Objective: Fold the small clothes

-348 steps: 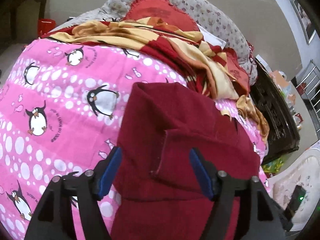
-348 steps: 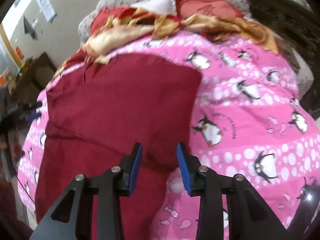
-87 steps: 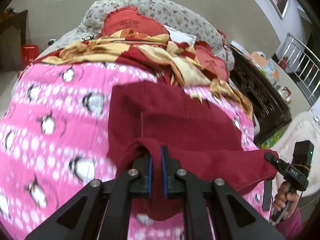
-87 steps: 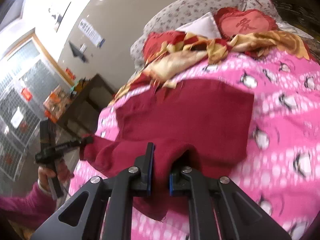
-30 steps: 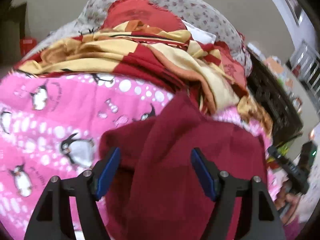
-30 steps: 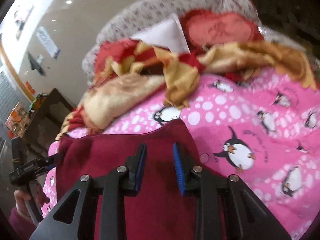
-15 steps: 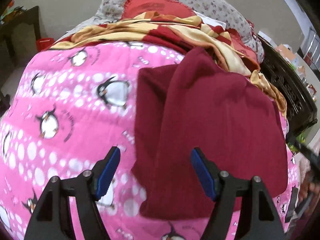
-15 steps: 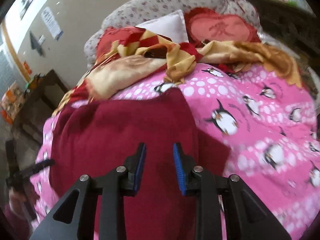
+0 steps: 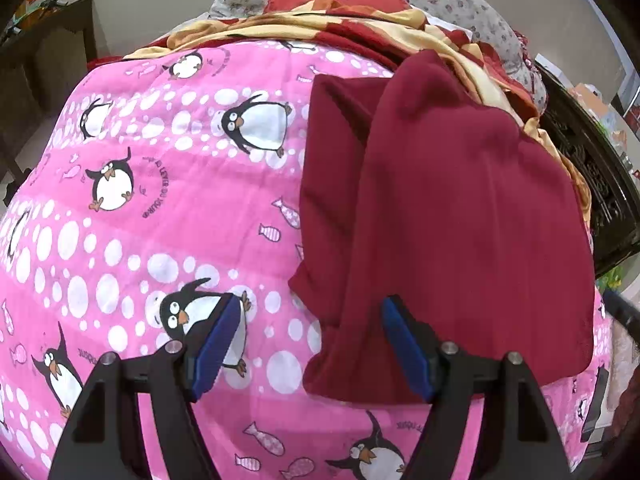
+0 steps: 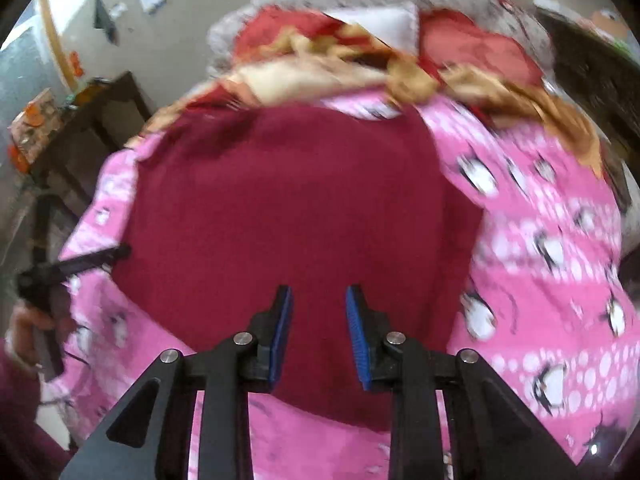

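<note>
The maroon garment (image 9: 460, 208) lies flat on the pink penguin quilt (image 9: 160, 200) that covers the bed, its far edge just short of the rumpled red-and-yellow blanket (image 9: 320, 28) near the pillows. It already reads as a compact, roughly rectangular packet: one layer is laid over another, and a narrower strip of the lower layer peeks out along the left side in the left wrist view. So at least one fold looks done.

The left gripper (image 9: 312, 340) hovers over the near left corner of the garment, its blue fingers (image 9: 216, 340) spread wide, one over the quilt and one over the cloth, nothing caught between them. The right gripper (image 10: 318, 336) hangs above the near middle of the cloth with its fingers a modest gap apart, also holding nothing; that view is smeared, so fine detail of the fabric edge is lost. In it the left gripper shows at the cloth's left edge, gripped by a hand (image 10: 28, 320).

What is left, by my judgement: the uneven left strip and the ragged near edge want squaring up, and one more fold across would make a tidier bundle. No other small clothes show on the bed, so whether more items wait I cannot tell. Both tools look poised for a fresh pinch at the near edge.
</note>
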The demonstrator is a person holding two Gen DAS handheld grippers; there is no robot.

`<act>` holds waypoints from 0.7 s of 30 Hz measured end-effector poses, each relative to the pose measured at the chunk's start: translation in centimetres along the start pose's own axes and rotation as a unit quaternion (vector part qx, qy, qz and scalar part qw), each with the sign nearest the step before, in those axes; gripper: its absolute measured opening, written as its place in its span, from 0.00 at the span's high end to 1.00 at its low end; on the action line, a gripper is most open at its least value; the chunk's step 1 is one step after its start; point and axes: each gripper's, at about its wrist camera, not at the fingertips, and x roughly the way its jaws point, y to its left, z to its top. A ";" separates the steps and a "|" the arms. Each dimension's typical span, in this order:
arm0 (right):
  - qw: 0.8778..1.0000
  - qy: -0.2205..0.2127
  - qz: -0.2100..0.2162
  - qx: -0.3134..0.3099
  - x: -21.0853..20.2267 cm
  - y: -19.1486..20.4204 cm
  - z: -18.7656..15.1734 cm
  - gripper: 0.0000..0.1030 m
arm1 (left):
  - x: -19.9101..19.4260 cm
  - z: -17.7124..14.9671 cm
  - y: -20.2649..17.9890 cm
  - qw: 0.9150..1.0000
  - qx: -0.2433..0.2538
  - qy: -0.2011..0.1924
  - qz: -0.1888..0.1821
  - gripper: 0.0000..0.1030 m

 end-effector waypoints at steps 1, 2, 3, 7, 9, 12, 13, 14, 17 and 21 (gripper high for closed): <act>1.000 -0.002 0.012 -0.006 0.3 1.0 0.7 0.70 | 0.0 0.0 0.0 1.000 -0.001 -0.001 0.000 0.25; 1.000 0.000 0.023 -0.014 1.1 2.4 1.5 0.69 | 0.0 -0.1 0.0 1.000 -0.003 -0.002 0.000 0.25; 0.999 0.002 0.026 -0.022 1.8 3.7 2.2 0.68 | 0.1 -0.1 0.0 1.000 -0.005 -0.003 -0.002 0.25; 0.997 0.003 0.046 -0.061 5.2 9.6 5.6 0.64 | 0.2 -0.4 0.4 1.000 -0.012 -0.004 -0.009 0.23; 0.996 0.004 0.065 -0.064 6.8 12.1 7.2 0.64 | 0.4 -0.5 0.7 1.000 -0.019 -0.005 -0.014 0.22; 0.994 0.011 0.088 -0.060 9.6 15.2 9.7 0.64 | 0.5 -0.6 0.9 0.999 -0.022 -0.009 -0.022 0.22; 0.994 0.014 0.088 -0.059 10.5 16.1 10.3 0.64 | 0.5 -0.7 0.9 0.999 -0.020 -0.011 -0.023 0.22; 0.994 0.018 0.089 -0.058 11.6 17.1 11.0 0.64 | 0.5 -0.7 0.9 0.999 -0.018 -0.013 -0.024 0.22; 0.994 0.024 0.085 -0.062 13.9 18.9 12.2 0.64 | 0.6 -0.8 1.1 0.999 -0.019 -0.015 -0.031 0.21; 0.995 0.048 0.043 -0.077 17.1 20.2 12.8 0.66 | 0.7 -0.8 1.4 0.999 -0.023 -0.015 -0.039 0.21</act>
